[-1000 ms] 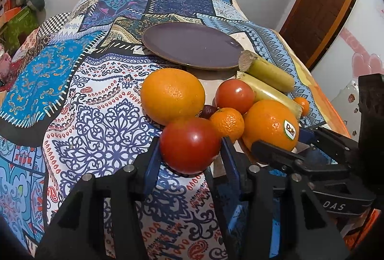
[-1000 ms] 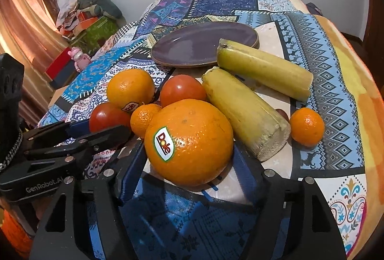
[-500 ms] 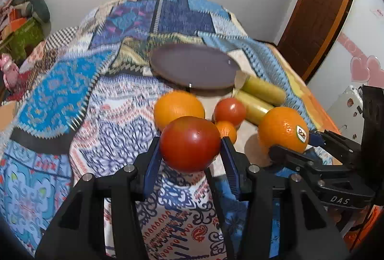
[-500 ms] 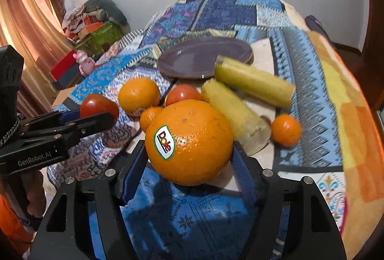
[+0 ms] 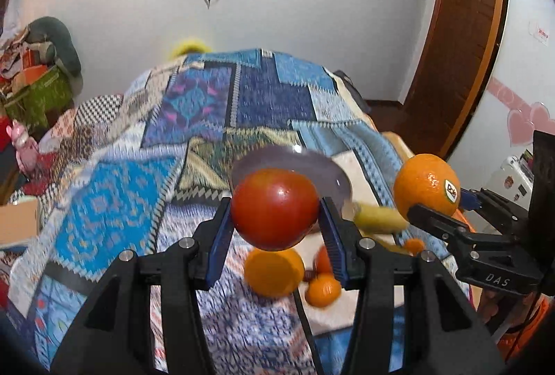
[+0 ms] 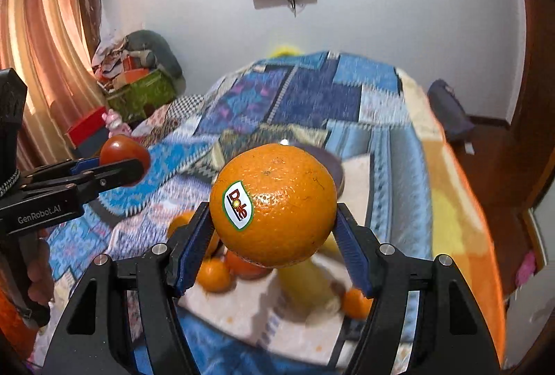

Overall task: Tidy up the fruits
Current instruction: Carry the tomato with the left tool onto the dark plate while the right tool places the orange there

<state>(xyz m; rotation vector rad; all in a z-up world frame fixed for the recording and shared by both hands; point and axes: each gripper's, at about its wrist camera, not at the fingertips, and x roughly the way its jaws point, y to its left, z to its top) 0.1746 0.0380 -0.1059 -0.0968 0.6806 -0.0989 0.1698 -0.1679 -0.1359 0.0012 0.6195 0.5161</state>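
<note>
My left gripper (image 5: 274, 229) is shut on a red tomato (image 5: 274, 208) and holds it in the air above the patterned cloth. My right gripper (image 6: 272, 229) is shut on a big stickered orange (image 6: 274, 204), also lifted off the cloth. Each gripper shows in the other's view: the orange (image 5: 427, 185) at the right, the tomato (image 6: 121, 151) at the left. A dark purple plate (image 5: 295, 157) lies behind the tomato, partly hidden. Below on the cloth stay another orange (image 5: 274, 272), a small mandarin (image 5: 323, 290), a second tomato (image 6: 244, 266) and yellow-green stalks (image 5: 378, 219).
The patchwork cloth (image 5: 208, 111) covers a rounded table. A small mandarin (image 6: 355, 304) sits at the right by the stalks. A brown door (image 5: 461, 38) is at the far right, a clutter pile (image 6: 135, 73) and curtain (image 6: 45, 38) at the left, a person's hand (image 6: 38, 274) on the left gripper's handle.
Both grippers have risen off the cloth with their fruits, the tomato and the stickered orange. The view has tilted up, so the remaining fruits and plate now sit lower in the frames.
</note>
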